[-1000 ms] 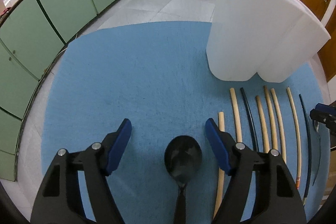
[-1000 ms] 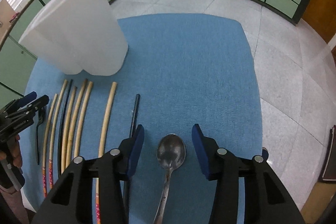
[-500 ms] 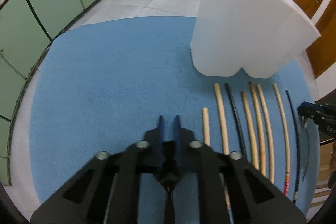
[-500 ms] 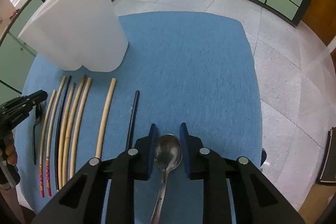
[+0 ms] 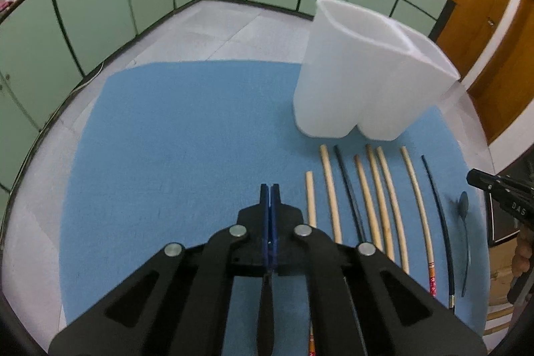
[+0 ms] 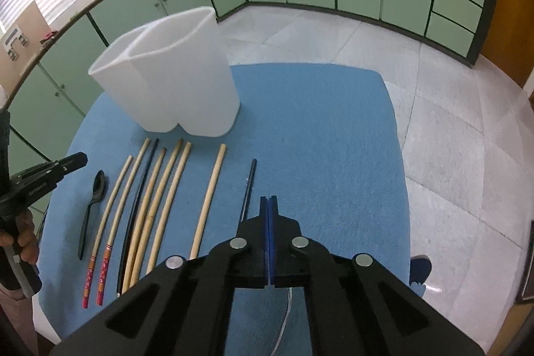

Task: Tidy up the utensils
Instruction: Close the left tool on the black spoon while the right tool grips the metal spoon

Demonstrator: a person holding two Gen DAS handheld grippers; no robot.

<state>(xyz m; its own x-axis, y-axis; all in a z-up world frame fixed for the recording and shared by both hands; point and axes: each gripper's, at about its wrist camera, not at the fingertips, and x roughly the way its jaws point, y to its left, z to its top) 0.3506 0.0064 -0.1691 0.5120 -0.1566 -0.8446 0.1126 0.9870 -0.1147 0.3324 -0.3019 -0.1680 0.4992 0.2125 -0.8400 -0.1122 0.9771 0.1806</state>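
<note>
The left claw (image 5: 270, 189) and the right claw (image 6: 268, 201) are both pressed fully together, blue pads meeting with nothing visible between them. Both hover above the round desk (image 5: 167, 139), which has a blue, felt-like cover that should keep smooth utensils from sliding. At the far side stands the tall white translucent plastic holder (image 5: 360, 82), upright, with two rounded compartments side by side, probably so that kinds can be kept apart. Just in front of it lies a row of six pale bamboo chopsticks (image 5: 383, 199), thin and round, two of them with red patterned ends. They lie roughly parallel and mostly apart, which leaves room to pinch each one. Two slim black chopsticks (image 5: 347, 189) lie among them. The glossy black plastic spoon (image 6: 95, 199) seems to lie flat at the row's left end, below the left claw. The grey metal spoon (image 5: 464, 222) lies at the right end by the right claw, which suits one spoon per hand. No utensil can be seen in the holder yet.
</note>
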